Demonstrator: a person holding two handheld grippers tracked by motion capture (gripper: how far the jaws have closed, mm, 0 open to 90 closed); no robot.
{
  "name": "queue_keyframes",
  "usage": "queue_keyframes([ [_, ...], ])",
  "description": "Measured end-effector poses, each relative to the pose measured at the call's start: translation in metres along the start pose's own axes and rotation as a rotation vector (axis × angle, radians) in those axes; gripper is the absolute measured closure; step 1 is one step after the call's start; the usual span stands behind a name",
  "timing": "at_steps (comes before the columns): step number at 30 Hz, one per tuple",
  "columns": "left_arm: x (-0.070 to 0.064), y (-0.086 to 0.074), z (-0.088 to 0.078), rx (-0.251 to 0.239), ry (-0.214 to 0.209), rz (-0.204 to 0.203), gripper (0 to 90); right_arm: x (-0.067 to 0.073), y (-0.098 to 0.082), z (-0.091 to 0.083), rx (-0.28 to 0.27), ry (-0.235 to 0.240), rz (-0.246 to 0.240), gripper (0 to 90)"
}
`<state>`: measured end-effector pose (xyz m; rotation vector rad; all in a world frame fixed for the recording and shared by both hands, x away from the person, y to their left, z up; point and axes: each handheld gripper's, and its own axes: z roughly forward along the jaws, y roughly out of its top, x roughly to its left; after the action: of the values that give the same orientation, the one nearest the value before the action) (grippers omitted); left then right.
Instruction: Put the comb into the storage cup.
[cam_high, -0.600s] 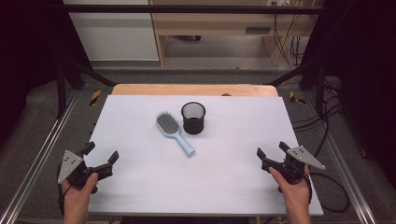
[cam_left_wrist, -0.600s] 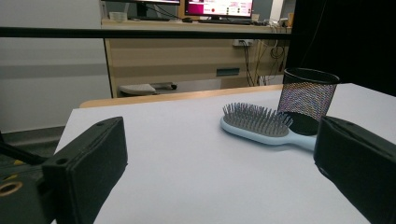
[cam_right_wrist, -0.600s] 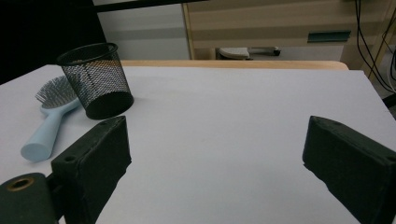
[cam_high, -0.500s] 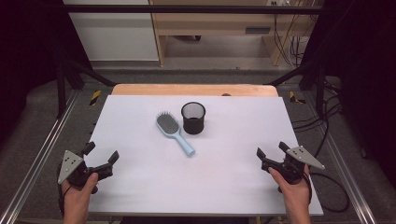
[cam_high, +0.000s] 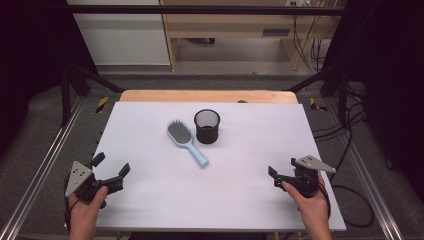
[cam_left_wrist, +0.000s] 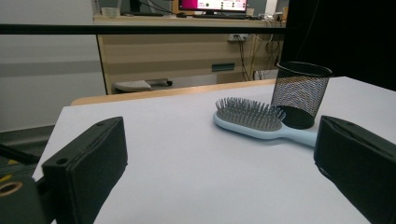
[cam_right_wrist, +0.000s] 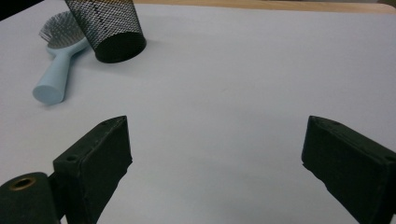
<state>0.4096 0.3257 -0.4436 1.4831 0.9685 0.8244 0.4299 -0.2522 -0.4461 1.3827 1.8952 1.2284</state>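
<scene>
Nearest to the person are two grippers, one in each hand. The left gripper (cam_high: 111, 166) rests at the near left corner of the white table (cam_high: 250, 200) with its jaws spread wide and nothing between them. The right gripper (cam_high: 281, 175) sits at the near right side, jaws also wide apart and empty; in the high view its far jaw is hard to make out against the dark body. Farther, near the table's middle, lies one light blue hairbrush (cam_high: 186, 141), bristles up, handle toward the near side. Just beside it stands one black mesh cup (cam_high: 207, 126), upright. In the right gripper view the cup's top is cut off.
</scene>
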Motion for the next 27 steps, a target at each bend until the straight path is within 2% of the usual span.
queue_keyframes([
  [2, -0.001, 0.000, 0.000, 0.002, -0.006, 0.003, 2.8, 0.004, 0.004, 0.003, 0.017, 0.015, -0.013, 8.3],
  [4, -0.001, 0.000, 0.000, 0.001, -0.007, 0.001, 2.8, 0.014, 0.012, 0.010, 0.063, 0.020, -0.056, 8.4],
  [6, -0.001, 0.000, 0.000, 0.002, -0.003, 0.002, 2.8, 0.018, 0.016, 0.013, 0.075, 0.025, -0.063, 8.2],
  [7, -0.002, 0.000, 0.000, 0.002, 0.002, 0.004, 2.8, 0.021, 0.020, 0.016, 0.092, 0.025, -0.075, 8.2],
  [8, -0.002, 0.000, 0.000, 0.001, 0.003, 0.004, 2.8, 0.028, 0.027, 0.024, 0.141, 0.009, -0.102, 8.4],
  [9, -0.002, 0.000, 0.000, 0.002, 0.004, 0.006, 2.8, 0.028, 0.027, 0.024, 0.141, 0.009, -0.102, 8.4],
  [10, -0.002, 0.000, 0.001, 0.002, 0.005, 0.006, 2.8, 0.035, 0.034, 0.032, 0.168, 0.024, -0.128, 8.4],
  [11, -0.002, 0.000, 0.001, 0.006, 0.003, 0.009, 2.8, 0.039, 0.037, 0.036, 0.182, 0.030, -0.133, 8.4],
  [12, -0.002, 0.000, 0.001, 0.006, 0.003, 0.009, 2.7, 0.039, 0.037, 0.036, 0.182, 0.030, -0.133, 8.4],
  [13, -0.001, 0.000, 0.002, 0.007, 0.003, 0.008, 2.7, 0.047, 0.043, 0.044, 0.204, 0.047, -0.154, 8.4],
  [16, -0.001, 0.000, 0.002, 0.006, 0.003, 0.005, 2.7, 0.060, 0.052, 0.055, 0.231, 0.073, -0.177, 8.4],
  [17, -0.001, 0.000, 0.002, 0.006, 0.003, 0.005, 2.7, 0.060, 0.052, 0.055, 0.231, 0.073, -0.177, 8.4],
  [18, -0.001, 0.000, 0.002, 0.006, 0.003, 0.006, 2.7, 0.069, 0.056, 0.062, 0.248, 0.090, -0.188, 8.4],
  [20, -0.001, 0.000, 0.001, 0.006, 0.003, 0.007, 2.8, 0.078, 0.061, 0.068, 0.263, 0.093, -0.197, 8.4],
  [21, -0.001, 0.000, 0.001, 0.005, 0.002, 0.006, 2.8, 0.078, 0.061, 0.068, 0.263, 0.093, -0.197, 8.4],
  [23, -0.001, 0.000, 0.000, 0.002, 0.003, 0.004, 2.7, 0.092, 0.066, 0.078, 0.278, 0.122, -0.198, 8.5],
  [25, -0.001, 0.000, 0.000, 0.003, 0.003, 0.004, 2.7, 0.096, 0.068, 0.082, 0.283, 0.128, -0.201, 8.5],
  [27, -0.001, 0.000, 0.000, 0.006, 0.002, 0.007, 2.7, 0.105, 0.071, 0.088, 0.298, 0.134, -0.222, 8.5],
])
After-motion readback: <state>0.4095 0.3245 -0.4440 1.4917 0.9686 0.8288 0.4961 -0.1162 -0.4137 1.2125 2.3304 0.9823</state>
